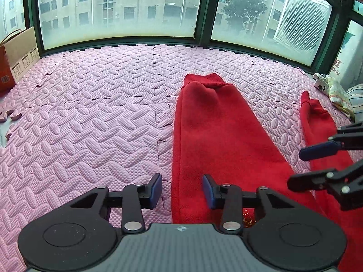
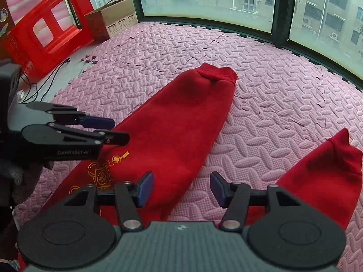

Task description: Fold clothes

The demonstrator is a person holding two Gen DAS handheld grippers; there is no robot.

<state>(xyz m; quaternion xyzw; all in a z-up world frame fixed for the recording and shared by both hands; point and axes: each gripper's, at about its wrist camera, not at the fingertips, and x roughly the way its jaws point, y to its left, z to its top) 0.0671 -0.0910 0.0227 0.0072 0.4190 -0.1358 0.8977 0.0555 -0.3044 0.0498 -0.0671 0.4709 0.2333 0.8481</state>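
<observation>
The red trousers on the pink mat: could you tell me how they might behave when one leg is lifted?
The red trousers look like soft fleece lying limp, so a lifted leg would probably droop and drag. The textured foam mat may grip the fabric slightly.

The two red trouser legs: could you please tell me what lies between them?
Only bare pink foam mat lies between the left leg and the right leg, clearest in the right wrist view.

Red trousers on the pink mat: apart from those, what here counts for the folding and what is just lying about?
For the job:
red trousers, legs spread apart
pink foam mat under them
left gripper, open
right gripper, open

Lying about:
cardboard box
red plastic stool
black cable
bundled cloths at the mat's edge
</observation>
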